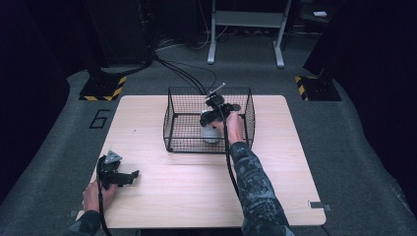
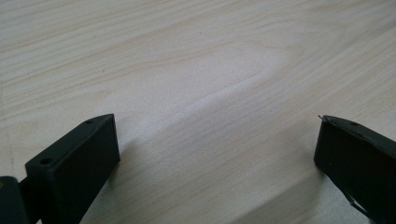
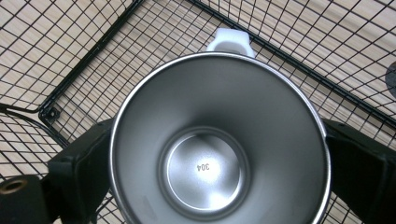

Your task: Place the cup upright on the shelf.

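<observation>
**Inspector:** Tool first. The right gripper [image 1: 212, 114] hangs over the wire basket [image 1: 172, 105], pointed steeply down into it. Its own view shows the two black jaws standing one on each side of a steel cup [image 3: 219, 140], pressed against the outer wall just under the rim. I judge it is pinching the cup across its width.

**Assistant:** And the other tool?

**Inspector:** The left gripper [image 1: 129, 177] rests at the near left of the table [image 1: 275, 196], well apart from the basket. Jaws spread wide, bare wood between them, nothing held.

**Assistant:** Largest to smallest, then?

**Inspector:** Table, pale wood. On it, at the far middle, the black wire basket, open at the top. Inside the basket, toward its near side, the cup [image 1: 210, 132], seen pale from the high view. Smallest item: the cup's white handle [image 3: 231, 39], on the side away from the camera, pointing toward a basket wall.

**Assistant:** The governing relation?

**Inspector:** The cup lies directly below the right gripper, mouth up toward the camera, so its long axis runs about in line with the tool. The stamped base is visible straight down the bore. Whether the base sits on the basket floor or is lifted off it, I cannot tell.

**Assistant:** Which hand is nearer?

**Inspector:** The right, plainly; it is on the cup. In my judgement any coming move is vertical along that axis, and must clear the basket walls.
</observation>
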A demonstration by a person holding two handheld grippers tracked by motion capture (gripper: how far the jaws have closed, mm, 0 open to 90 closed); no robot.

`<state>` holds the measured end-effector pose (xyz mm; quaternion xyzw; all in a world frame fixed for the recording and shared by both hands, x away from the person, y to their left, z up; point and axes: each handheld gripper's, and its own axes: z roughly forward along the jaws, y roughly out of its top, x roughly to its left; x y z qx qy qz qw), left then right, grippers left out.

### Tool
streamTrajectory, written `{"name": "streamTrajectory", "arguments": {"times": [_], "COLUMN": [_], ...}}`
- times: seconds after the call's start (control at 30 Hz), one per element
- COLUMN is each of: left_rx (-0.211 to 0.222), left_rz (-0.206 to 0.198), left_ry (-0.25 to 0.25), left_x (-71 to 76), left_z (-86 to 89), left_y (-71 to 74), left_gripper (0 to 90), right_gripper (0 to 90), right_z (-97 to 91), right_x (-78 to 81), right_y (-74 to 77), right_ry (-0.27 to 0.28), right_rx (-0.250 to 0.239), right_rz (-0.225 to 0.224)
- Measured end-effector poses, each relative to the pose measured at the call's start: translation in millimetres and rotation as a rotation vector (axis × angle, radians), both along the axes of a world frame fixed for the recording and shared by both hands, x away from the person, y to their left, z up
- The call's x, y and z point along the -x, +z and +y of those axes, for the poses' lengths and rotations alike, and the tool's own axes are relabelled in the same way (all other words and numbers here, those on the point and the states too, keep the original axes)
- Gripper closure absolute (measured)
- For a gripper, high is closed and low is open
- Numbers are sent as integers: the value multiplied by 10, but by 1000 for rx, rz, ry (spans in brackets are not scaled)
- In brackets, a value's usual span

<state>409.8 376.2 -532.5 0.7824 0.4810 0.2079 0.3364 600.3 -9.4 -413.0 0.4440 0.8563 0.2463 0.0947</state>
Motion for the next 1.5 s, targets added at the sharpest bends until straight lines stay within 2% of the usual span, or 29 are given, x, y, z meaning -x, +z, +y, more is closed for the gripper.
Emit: {"name": "streamTrajectory", "arguments": {"times": [0.17, 0.2, 0.47, 0.57, 0.67, 0.77, 0.83, 1.0, 1.2, 1.5], "left_rx": [0, 0, 0, 0, 0, 0, 1, 0, 0, 0], "left_rz": [0, 0, 0, 0, 0, 0, 0, 0, 0, 0], "left_ry": [0, 0, 0, 0, 0, 0, 1, 0, 0, 0], "left_x": [0, 0, 0, 0, 0, 0, 0, 0, 0, 0], "left_z": [0, 0, 0, 0, 0, 0, -1, 0, -1, 0], "left_y": [0, 0, 0, 0, 0, 0, 0, 0, 0, 0], "left_gripper": [0, 0, 0, 0, 0, 0, 0, 0, 0, 0], "right_gripper": [53, 53, 48, 40, 0, 0, 0, 0, 0, 0], "right_z": [-5, -16, -47, -45, -37, -38, -57, -96, -177, -320], "right_x": [71, 96, 205, 218, 221, 238, 239, 283, 399, 736], "right_y": [-15, -28, -74, -87, -109, -107, -92, 2, 196, 497], "right_ry": [18, 18, 2, 13, 13, -4, 7, 14, 27, 68], "right_rx": [21, 16, 0, -2, -12, -26, -32, -36, -58, -81], "right_rz": [-24, -38, -68, -77, -48, -52, -65, -93, -144, -191]}}
